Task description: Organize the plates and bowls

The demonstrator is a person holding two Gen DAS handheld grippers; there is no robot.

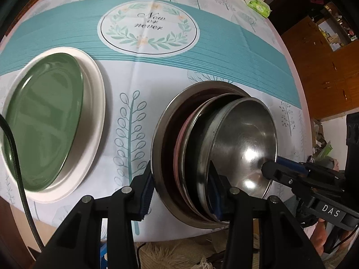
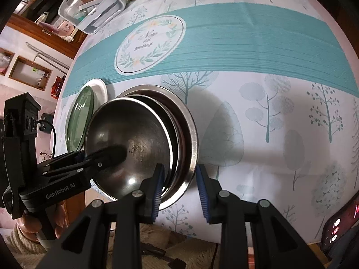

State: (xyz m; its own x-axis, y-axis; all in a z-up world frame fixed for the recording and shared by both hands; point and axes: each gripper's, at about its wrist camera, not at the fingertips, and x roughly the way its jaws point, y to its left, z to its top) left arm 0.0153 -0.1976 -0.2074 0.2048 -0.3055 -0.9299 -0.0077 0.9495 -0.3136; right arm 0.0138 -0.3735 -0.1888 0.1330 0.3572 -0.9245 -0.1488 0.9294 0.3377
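Both grippers pinch the nested bowl stack at its near rim.

Our left gripper (image 1: 181, 190) clamps the left side of the steel bowls (image 1: 224, 152), and our right gripper (image 2: 179, 188) clamps the outer bowl's right rim; both are closed on metal. The stack sits near the table's front edge, beside the green plate (image 1: 44, 121). We should lift evenly, so the inner bowls do not slide.

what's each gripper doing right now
left gripper: closed across the near edge of the stacked metal bowls
right gripper: closed across the edge of the same stack
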